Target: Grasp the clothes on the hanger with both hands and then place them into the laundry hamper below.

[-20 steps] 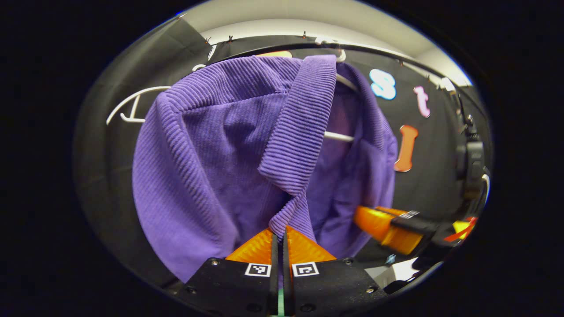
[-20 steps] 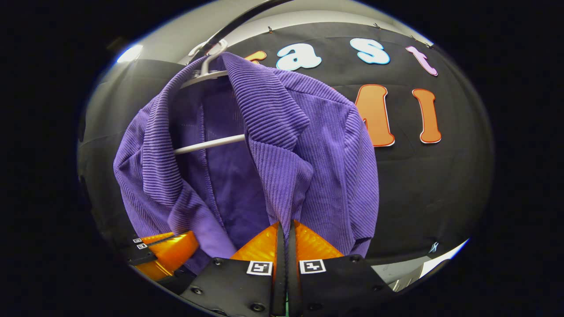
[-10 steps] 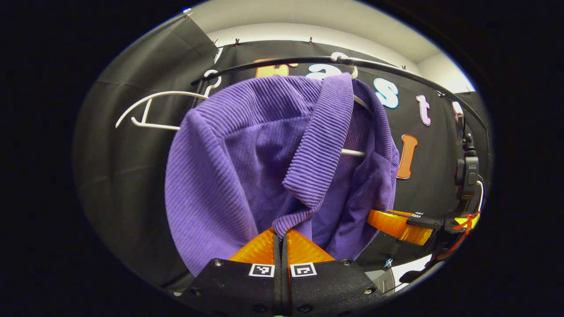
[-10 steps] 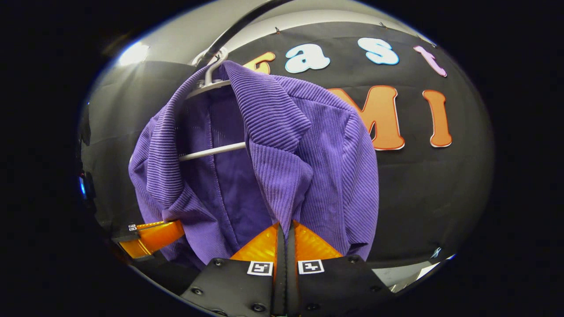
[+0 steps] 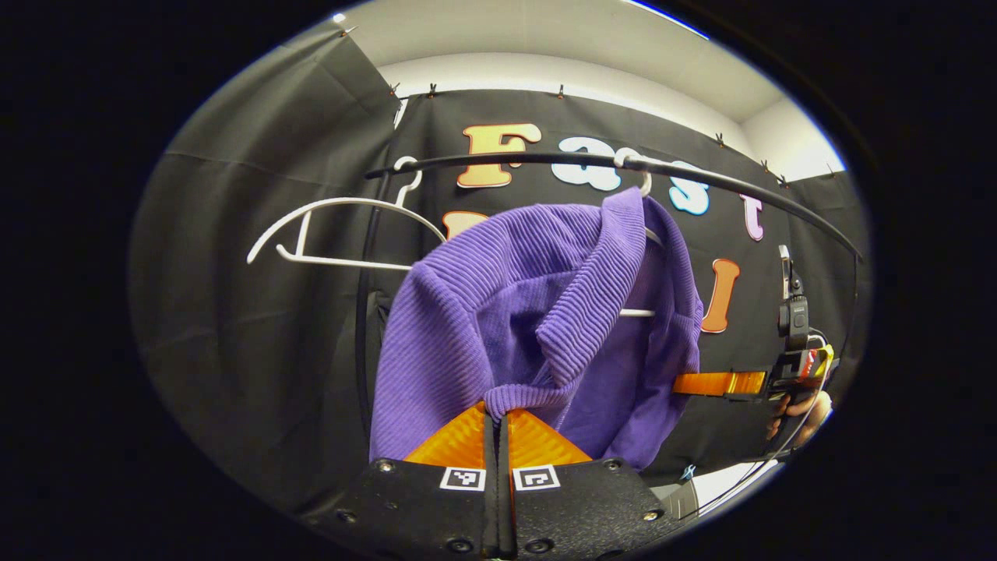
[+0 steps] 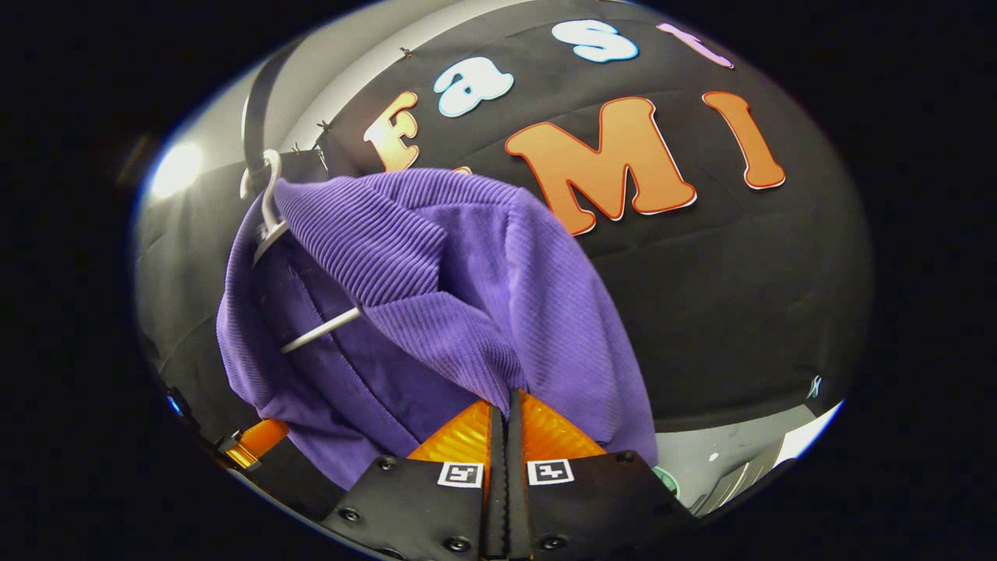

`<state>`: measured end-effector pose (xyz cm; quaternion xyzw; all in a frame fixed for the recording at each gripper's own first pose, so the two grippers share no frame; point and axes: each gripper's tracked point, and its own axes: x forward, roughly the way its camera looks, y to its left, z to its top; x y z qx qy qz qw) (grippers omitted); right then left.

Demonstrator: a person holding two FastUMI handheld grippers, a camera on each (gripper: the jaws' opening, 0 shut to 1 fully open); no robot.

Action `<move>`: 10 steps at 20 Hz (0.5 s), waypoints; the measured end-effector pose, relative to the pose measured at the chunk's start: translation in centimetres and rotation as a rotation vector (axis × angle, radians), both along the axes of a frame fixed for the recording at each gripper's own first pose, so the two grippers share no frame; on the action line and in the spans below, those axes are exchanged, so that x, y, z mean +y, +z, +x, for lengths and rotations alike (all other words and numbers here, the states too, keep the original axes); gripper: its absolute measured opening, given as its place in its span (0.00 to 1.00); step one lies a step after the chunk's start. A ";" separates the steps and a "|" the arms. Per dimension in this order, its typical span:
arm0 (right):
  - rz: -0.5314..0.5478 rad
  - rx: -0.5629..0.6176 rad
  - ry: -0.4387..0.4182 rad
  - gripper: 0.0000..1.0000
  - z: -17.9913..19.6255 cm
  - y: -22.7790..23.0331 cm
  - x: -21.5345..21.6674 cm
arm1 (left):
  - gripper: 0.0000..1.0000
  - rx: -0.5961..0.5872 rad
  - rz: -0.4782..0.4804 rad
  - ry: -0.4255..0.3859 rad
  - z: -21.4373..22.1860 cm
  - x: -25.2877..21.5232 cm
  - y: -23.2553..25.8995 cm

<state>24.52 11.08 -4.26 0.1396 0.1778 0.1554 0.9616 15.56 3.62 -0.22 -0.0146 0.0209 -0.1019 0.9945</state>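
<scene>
In the left gripper view the left gripper [image 5: 498,417] sits at the bottom centre, its two fingers pressed together on a bunched fold of the purple jacket [image 5: 467,312]. The jacket fills the middle of the frame, draped over a white hanger [image 5: 637,313] whose crossbar shows through the open front right of centre. The hanger's hook is over a black rail [image 5: 740,191] that arcs across the upper part of the frame. A second, bare hanger [image 5: 343,204] hangs from the same rail at upper left, just beside the jacket's shoulder. At the right edge, the right gripper [image 5: 689,383] reaches in from the side with its fingers clenched on the jacket's far front edge; a hand [image 5: 802,413] shows behind it.

In the right gripper view the right gripper [image 6: 506,413] is at the bottom centre, fingers closed on the jacket [image 6: 506,273] where its lapel edge comes down. The jacket lies left of centre, tilted, with the hanger [image 6: 319,331] showing as a white bar inside the open front and a hook at upper left on the rail [image 6: 255,117]. The left gripper [image 6: 253,440] shows at lower left, against the jacket's lower edge.
</scene>
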 end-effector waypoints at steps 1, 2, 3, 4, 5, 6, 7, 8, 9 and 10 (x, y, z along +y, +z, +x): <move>0.002 0.006 -0.001 0.08 0.1 0.5 -0.8 | 0.00 -0.003 -0.007 0.009 -0.2 0.7 0.5; 0.013 0.011 0.004 0.08 0.3 1.0 -1.5 | 0.00 -0.010 -0.016 0.022 -0.3 1.4 1.1; 0.028 0.014 0.013 0.07 0.5 1.6 -2.0 | 0.00 -0.018 -0.027 0.035 -0.3 2.1 1.9; 0.045 0.015 0.022 0.07 0.9 2.2 -2.4 | 0.00 -0.026 -0.037 0.051 -0.2 3.1 2.8; 0.063 0.018 0.029 0.07 1.4 2.8 -3.0 | 0.00 -0.034 -0.043 0.066 -0.2 3.9 3.6; 0.081 0.017 0.033 0.07 1.7 3.3 -3.3 | 0.00 -0.048 -0.051 0.081 -0.1 4.8 4.5; 0.105 0.012 0.038 0.07 2.0 4.0 -3.7 | 0.00 -0.063 -0.057 0.092 -0.1 5.5 5.5; 0.128 0.007 0.036 0.07 2.2 4.8 -4.1 | 0.00 -0.080 -0.060 0.102 -0.1 6.0 6.5; 0.145 -0.001 0.036 0.07 2.2 5.5 -4.4 | 0.00 -0.098 -0.061 0.114 -0.1 6.7 7.4; 0.172 -0.010 0.041 0.08 2.5 6.4 -4.8 | 0.00 -0.118 -0.062 0.123 0.0 7.2 8.4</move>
